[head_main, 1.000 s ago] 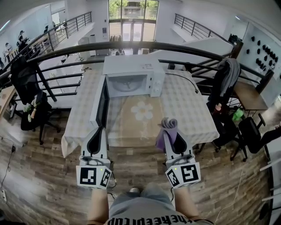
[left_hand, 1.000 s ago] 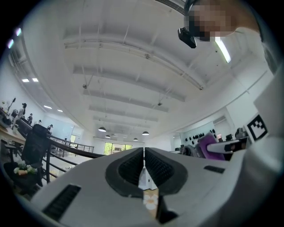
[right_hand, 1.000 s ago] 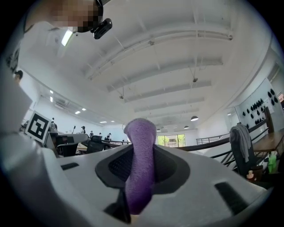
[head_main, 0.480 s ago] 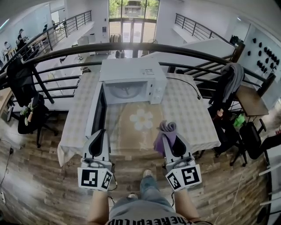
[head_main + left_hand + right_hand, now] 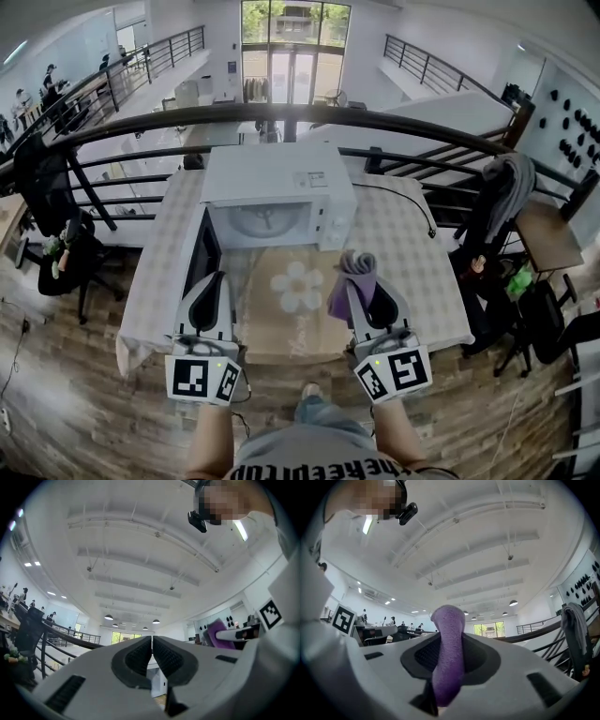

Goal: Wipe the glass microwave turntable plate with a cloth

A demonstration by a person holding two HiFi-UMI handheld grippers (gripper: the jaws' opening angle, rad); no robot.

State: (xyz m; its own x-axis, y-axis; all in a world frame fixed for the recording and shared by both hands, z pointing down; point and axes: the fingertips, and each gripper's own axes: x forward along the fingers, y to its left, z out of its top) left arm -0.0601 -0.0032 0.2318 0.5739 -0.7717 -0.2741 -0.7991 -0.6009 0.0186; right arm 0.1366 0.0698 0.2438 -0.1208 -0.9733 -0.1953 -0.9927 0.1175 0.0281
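Observation:
A white microwave (image 5: 278, 192) stands at the back of the table with its door (image 5: 202, 255) swung open to the left. Inside it the glass turntable plate (image 5: 266, 219) shows dimly. My right gripper (image 5: 359, 277) is shut on a purple cloth (image 5: 349, 279), held over the table's right half in front of the microwave. The same purple cloth (image 5: 448, 653) sticks up between the pads in the right gripper view. My left gripper (image 5: 214, 281) is shut with nothing in it, near the open door; its pads (image 5: 140, 656) meet, and both gripper views tilt up at the ceiling.
A checked tablecloth covers the table (image 5: 415, 272), with a beige flower mat (image 5: 296, 291) in the middle. A black railing (image 5: 281, 117) runs behind the table. A chair draped with grey clothing (image 5: 499, 197) stands at the right, and a black chair (image 5: 52, 187) at the left.
The view has moved closer to the table and microwave. Both grippers have advanced over the table edge, the right one still carrying the purple cloth.

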